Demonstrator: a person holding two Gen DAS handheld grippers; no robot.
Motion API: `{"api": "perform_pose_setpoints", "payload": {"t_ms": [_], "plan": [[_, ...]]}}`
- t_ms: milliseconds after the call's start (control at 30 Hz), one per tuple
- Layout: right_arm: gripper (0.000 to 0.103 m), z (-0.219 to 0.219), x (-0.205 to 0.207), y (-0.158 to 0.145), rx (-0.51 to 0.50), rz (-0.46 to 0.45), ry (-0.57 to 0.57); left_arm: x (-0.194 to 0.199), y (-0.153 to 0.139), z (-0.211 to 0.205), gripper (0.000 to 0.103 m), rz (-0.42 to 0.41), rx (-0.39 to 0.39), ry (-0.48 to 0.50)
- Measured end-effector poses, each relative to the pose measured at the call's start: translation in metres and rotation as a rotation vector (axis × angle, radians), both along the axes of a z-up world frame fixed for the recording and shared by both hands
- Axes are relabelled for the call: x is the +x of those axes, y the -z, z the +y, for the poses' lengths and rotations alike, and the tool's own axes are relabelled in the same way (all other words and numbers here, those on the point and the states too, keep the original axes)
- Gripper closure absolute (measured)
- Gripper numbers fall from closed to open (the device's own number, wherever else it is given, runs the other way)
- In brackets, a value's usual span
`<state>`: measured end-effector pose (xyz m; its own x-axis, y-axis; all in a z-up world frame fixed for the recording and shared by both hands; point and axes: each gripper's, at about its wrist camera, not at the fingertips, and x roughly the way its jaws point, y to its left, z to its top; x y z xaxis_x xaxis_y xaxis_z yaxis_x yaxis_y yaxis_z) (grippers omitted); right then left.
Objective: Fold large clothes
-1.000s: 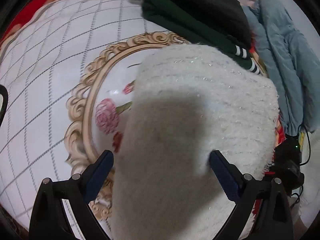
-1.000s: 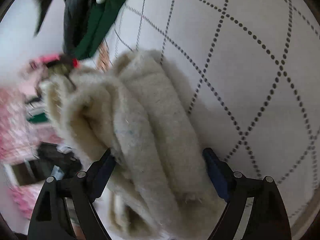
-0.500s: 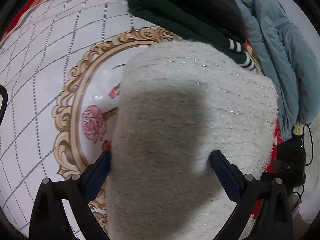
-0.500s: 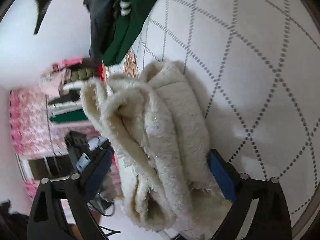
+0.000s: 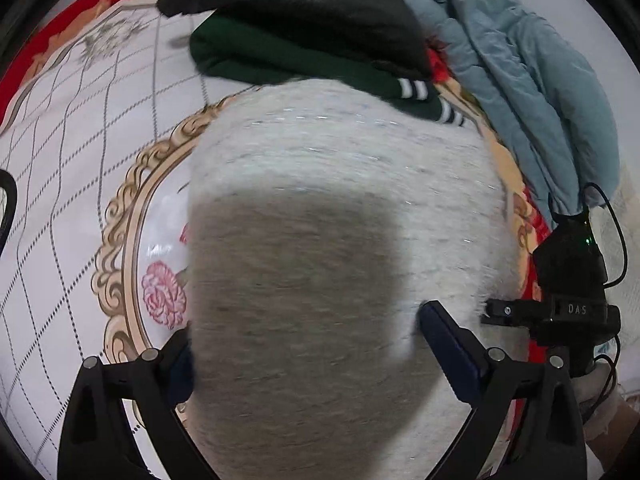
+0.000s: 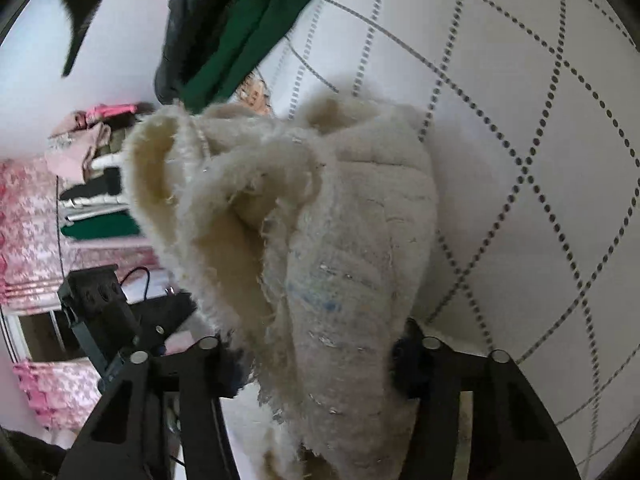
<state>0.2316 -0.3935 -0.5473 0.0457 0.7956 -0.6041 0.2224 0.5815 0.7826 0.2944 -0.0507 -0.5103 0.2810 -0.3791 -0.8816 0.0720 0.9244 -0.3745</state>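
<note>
A folded, fluffy cream sweater [image 5: 340,240] fills the left wrist view, above a white quilted bedspread [image 5: 80,168] with a gold floral medallion. My left gripper [image 5: 312,356] has its jaws wide apart on either side of the sweater's near end, the left pad hidden behind it. In the right wrist view the same sweater [image 6: 320,240] shows its stacked folded layers. My right gripper [image 6: 320,364] is closed on that bundle and holds it over the bedspread [image 6: 540,120].
A dark green garment with white stripes [image 5: 288,60] and a black jacket [image 5: 312,4] lie behind the sweater. A light blue padded coat [image 5: 532,80] lies at the right. The other gripper's black body [image 5: 568,292] is beside the sweater. Stacked clothes [image 6: 96,208] show at the left.
The sweater bundle has shifted right over the medallion. My right gripper's jaws have closed in from wide apart onto the sweater's layers. The left jaws stay wide.
</note>
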Motion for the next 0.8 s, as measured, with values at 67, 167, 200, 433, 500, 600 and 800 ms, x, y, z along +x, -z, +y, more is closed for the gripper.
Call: {"api": "perform_pose_setpoints", "payload": {"t_ms": [67,167,200,433,500,600,800], "plan": [[0.05,0.003,0.001,-0.01,0.009,-0.005,0.04,0.006,-0.008,-0.002,0.004,-0.012,-0.006,0.025],[0.051,0.007,0.005,-0.021,0.02,-0.011,0.082,0.014,-0.02,-0.001,0.004,-0.031,-0.012,0.051],[0.052,0.009,0.007,-0.024,0.021,-0.015,0.091,0.018,-0.025,0.0,0.004,-0.039,-0.013,0.06],[0.052,0.021,0.025,-0.065,0.03,-0.067,0.137,0.042,-0.062,0.016,0.005,-0.096,-0.023,0.074],[0.052,0.021,0.029,-0.079,0.036,-0.077,0.148,0.049,-0.076,0.02,0.005,-0.114,-0.024,0.077],[0.052,0.02,0.042,-0.103,0.043,-0.092,0.165,0.068,-0.105,0.024,0.005,-0.14,-0.027,0.076],[0.053,0.02,0.101,-0.16,0.065,-0.114,0.184,0.131,-0.165,0.029,0.005,-0.192,-0.011,0.064]]}}
